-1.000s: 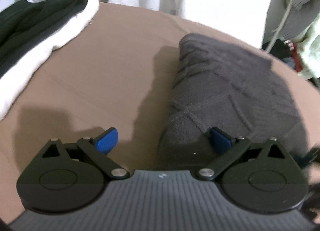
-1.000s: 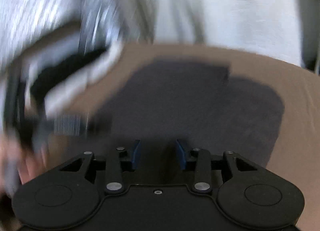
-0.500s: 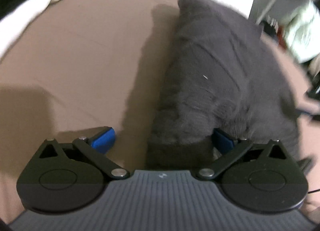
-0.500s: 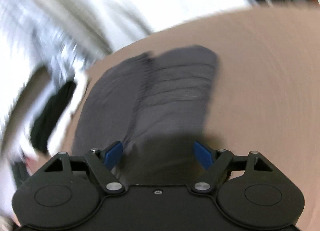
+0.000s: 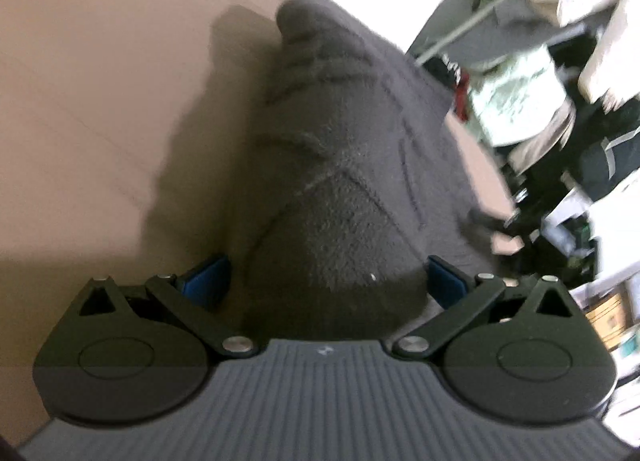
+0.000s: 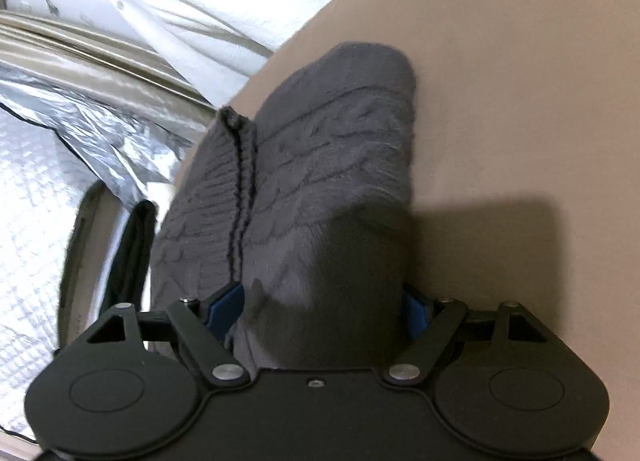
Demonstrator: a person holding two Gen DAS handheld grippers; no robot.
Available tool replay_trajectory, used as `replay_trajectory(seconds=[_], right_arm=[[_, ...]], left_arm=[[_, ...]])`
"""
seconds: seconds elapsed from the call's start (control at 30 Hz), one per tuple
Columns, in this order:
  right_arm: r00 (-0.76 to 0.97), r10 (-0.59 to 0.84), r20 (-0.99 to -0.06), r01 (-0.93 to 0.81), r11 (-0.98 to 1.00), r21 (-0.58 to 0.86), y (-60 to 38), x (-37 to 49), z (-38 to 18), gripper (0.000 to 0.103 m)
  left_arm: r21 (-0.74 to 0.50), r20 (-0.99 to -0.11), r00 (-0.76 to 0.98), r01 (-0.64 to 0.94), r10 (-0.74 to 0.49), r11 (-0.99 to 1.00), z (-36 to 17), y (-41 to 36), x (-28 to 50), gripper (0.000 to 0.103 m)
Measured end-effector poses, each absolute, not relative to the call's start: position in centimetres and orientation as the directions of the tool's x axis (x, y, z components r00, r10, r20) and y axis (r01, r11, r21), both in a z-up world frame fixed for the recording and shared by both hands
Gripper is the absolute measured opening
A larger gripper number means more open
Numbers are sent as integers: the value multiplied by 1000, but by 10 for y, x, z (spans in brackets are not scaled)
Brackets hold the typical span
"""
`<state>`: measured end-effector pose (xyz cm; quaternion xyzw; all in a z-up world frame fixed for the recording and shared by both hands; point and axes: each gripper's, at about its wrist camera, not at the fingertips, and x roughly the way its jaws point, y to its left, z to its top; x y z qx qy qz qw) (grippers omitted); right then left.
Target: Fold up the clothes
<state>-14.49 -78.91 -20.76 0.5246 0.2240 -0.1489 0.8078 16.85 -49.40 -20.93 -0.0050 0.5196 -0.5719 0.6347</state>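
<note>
A folded dark grey cable-knit sweater (image 5: pixel 344 165) lies on the brown bed cover (image 5: pixel 100 81). My left gripper (image 5: pixel 326 281) is open, and the sweater's near end bulges between its blue pads (image 5: pixel 208 279) without being pinched. In the right wrist view the same sweater (image 6: pixel 320 181) shows a ribbed seam running down its left part. My right gripper (image 6: pixel 322 303) is also open, its blue fingertips (image 6: pixel 228 301) straddling the thick folded end. Both grippers sit low against the cloth from opposite ends.
A cluttered rack with pale clothes (image 5: pixel 516 101) stands beyond the bed's right edge. A silver foil sheet (image 6: pixel 60 133) and white curtain (image 6: pixel 192 1) lie past the bed's other edge. A dark garment (image 6: pixel 132 257) sits left of the sweater. Bare brown cover (image 6: pixel 520 101) spreads to the right.
Both grippers have moved in over the sweater's ends and tilted. The right gripper opened from a narrow gap to a wide one. The sweater now fills the space between both pairs of fingers.
</note>
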Motion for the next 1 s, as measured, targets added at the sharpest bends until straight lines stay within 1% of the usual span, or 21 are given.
replay_trajectory(seconds=[0.07,0.1,0.13,0.17,0.2,0.23,0.3,0.33,0.43,0.5,0.57,0.63,0.7,0.8,0.9,0.93,0.97,1.0], right_arm=[[871,-2,-491,438,454,776,-783,-139,-207,88],[873,7,-488,422,490,763,-780,-132,-206,89],[870,-6,-492,422,522,741,-775,-128,-203,84],[868,-23,-497,425,553,717,-770,-124,-199,76],[860,-42,-508,436,579,689,-765,-123,-195,52],[852,-63,-520,447,603,660,-760,-121,-189,45],[841,-103,-532,462,650,604,-750,-120,-177,36],[839,-122,-531,463,672,578,-745,-121,-170,33],[854,-137,-502,433,722,539,-728,-119,-142,31],[879,-107,-465,375,756,537,-709,-118,-122,29],[902,-71,-426,313,786,533,-690,-117,-103,29],[922,-34,-386,250,813,526,-671,-115,-83,28],[936,4,-352,186,844,504,-651,-113,-67,28],[939,79,-333,120,835,537,-629,-108,-64,29],[903,117,-413,135,835,533,-609,-84,-82,30],[873,117,-473,151,858,491,-602,-71,-89,32],[841,103,-531,177,875,450,-596,-59,-99,34],[807,85,-584,201,890,408,-590,-48,-108,40]], left_arm=[[-483,-727,-133,797,-673,363,-200,-510,152,103],[-412,-762,-96,834,-640,367,-195,-518,142,99],[-345,-783,-57,868,-619,356,-190,-525,132,77],[-292,-782,-24,897,-622,333,-184,-529,122,69],[-260,-776,2,910,-631,322,-178,-530,116,58],[-237,-769,24,917,-639,320,-171,-528,110,48],[-192,-741,63,934,-669,300,-156,-519,101,45],[-178,-729,75,939,-680,294,-149,-514,97,44],[-179,-720,87,935,-689,306,-132,-497,92,41],[-187,-702,96,931,-705,313,-118,-480,88,40],[-190,-664,113,931,-739,313,-93,-452,83,40],[-168,-640,149,930,-754,327,-68,-425,79,40],[-139,-656,212,909,-725,392,-56,-399,82,40],[-142,-737,256,846,-625,514,-63,-366,93,42],[-208,-794,202,796,-573,569,-100,-338,105,43],[-236,-814,173,774,-554,588,-118,-331,112,45],[-250,-833,152,754,-532,607,-137,-329,120,47],[-263,-844,136,738,-518,622,-151,-325,129,55]])
